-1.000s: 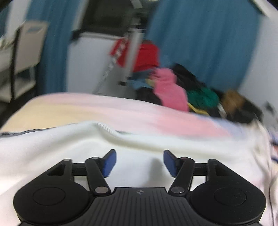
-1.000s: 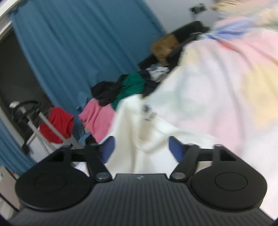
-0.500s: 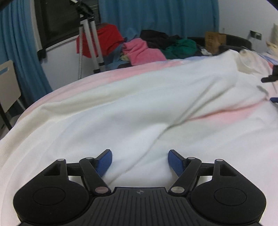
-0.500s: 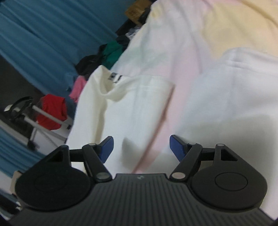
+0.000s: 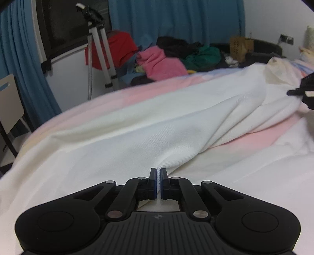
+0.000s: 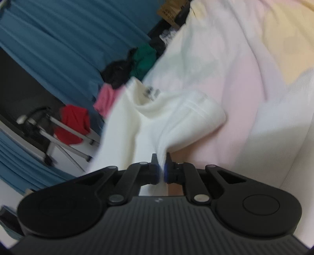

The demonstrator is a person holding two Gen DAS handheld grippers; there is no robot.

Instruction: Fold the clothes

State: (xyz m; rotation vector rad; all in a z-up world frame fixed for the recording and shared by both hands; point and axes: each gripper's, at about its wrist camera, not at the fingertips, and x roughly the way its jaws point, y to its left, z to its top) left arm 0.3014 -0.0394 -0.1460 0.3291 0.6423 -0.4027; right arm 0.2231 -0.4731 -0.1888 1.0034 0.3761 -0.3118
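Observation:
A white garment [image 5: 157,125] lies spread across a bed with a pastel pink and yellow sheet [image 5: 261,137]. My left gripper [image 5: 158,172] is shut on a ridge of the garment's near edge. In the right wrist view the same white garment [image 6: 157,121] shows its collar and label [image 6: 151,92]. My right gripper [image 6: 162,162] is shut on a fold of it below the collar and lifts it a little. The right gripper also shows at the right edge of the left wrist view [image 5: 304,92].
A pile of clothes, pink [image 5: 161,62], green [image 5: 204,56], black and red [image 5: 115,49], lies past the bed's far side. A tripod [image 5: 98,49] stands by blue curtains [image 5: 176,17]. A chair [image 5: 9,102] is at the left.
Both grippers were open half a second ago and have closed on the white garment. The right gripper has raised its fold slightly.

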